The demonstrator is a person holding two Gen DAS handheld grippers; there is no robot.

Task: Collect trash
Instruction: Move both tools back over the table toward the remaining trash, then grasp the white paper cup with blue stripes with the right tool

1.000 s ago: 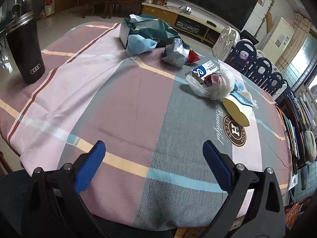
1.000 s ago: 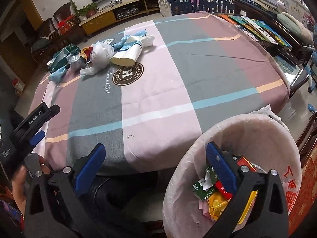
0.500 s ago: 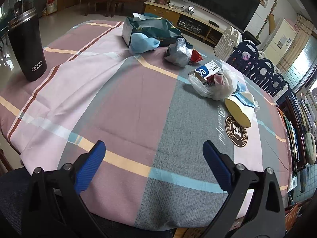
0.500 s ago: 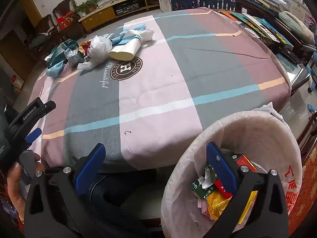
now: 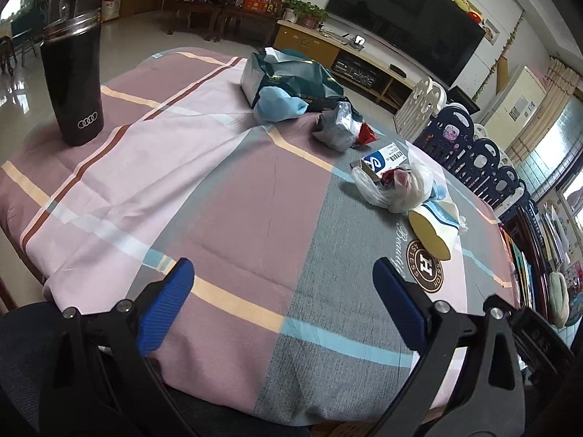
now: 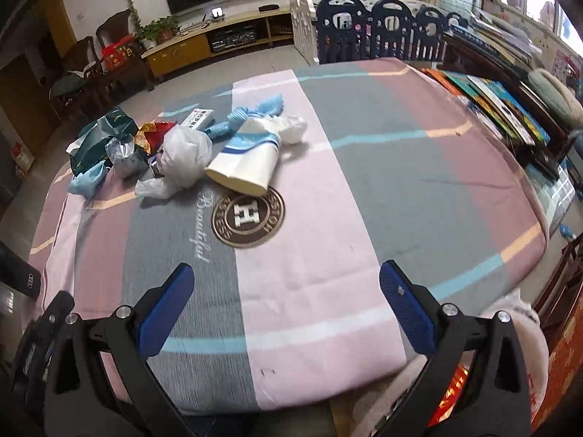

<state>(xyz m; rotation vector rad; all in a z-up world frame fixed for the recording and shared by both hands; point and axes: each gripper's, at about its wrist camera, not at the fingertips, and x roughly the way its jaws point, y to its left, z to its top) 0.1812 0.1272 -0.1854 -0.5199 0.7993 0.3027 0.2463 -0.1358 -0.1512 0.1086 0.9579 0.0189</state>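
Trash lies in a row on the far side of the round table: a dark green bag [image 5: 291, 74], a light blue wad [image 5: 278, 107], a silver wrapper [image 5: 335, 127], a blue-and-white box [image 5: 386, 156], a white plastic bag [image 5: 397, 187] and a tipped paper cup [image 5: 433, 225]. The right wrist view shows the same heap, with the cup [image 6: 247, 165] nearest and the plastic bag [image 6: 184, 158] beside it. My left gripper [image 5: 282, 291] is open and empty at the table's near edge. My right gripper [image 6: 286, 295] is open and empty over the near edge, well short of the cup.
A black tumbler [image 5: 74, 83] stands at the table's left edge. A bin lined with a white bag [image 6: 517, 331] sits below the table edge at lower right. Books [image 6: 495, 98] lie on a shelf to the right. A playpen fence [image 6: 379, 32] stands behind the table.
My right gripper has lifted from over the bin and swung toward the table; the bin has dropped to the frame's corner. My left gripper has shifted slightly, staying open.
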